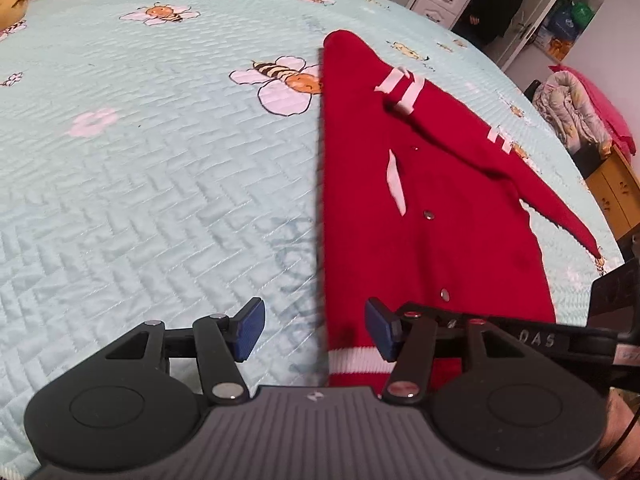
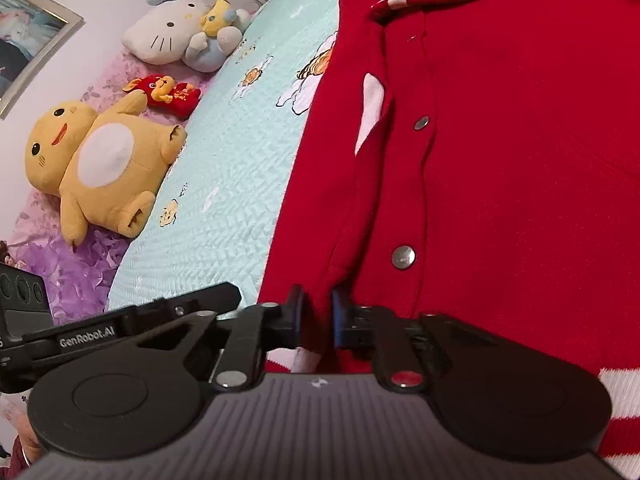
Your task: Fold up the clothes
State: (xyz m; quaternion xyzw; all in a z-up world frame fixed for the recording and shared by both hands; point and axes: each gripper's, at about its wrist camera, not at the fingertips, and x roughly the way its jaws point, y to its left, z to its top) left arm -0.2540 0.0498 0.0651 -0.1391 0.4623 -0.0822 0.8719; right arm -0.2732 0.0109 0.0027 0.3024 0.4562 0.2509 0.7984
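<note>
A red jacket (image 1: pixel 420 208) with white stripes and metal snap buttons lies flat on the pale blue bee-print quilt (image 1: pixel 160 184), one sleeve folded across its chest. My left gripper (image 1: pixel 316 330) stands open over the jacket's left edge near the white-striped hem; its blue pads (image 1: pixel 250 330) touch no cloth. In the right wrist view the jacket (image 2: pixel 500 160) fills the right side. My right gripper (image 2: pixel 318 316) is shut on a pinched fold of the red fabric just above the hem, beside the lowest snap button (image 2: pixel 403 257).
Plush toys lie at the head of the bed: a yellow one (image 2: pixel 100 168), a white cat (image 2: pixel 172 30) and a small red one (image 2: pixel 168 92). White drawers (image 1: pixel 440 0), a person in dark clothes (image 1: pixel 496 4) and a wooden cabinet (image 1: pixel 616 192) stand beyond the bed.
</note>
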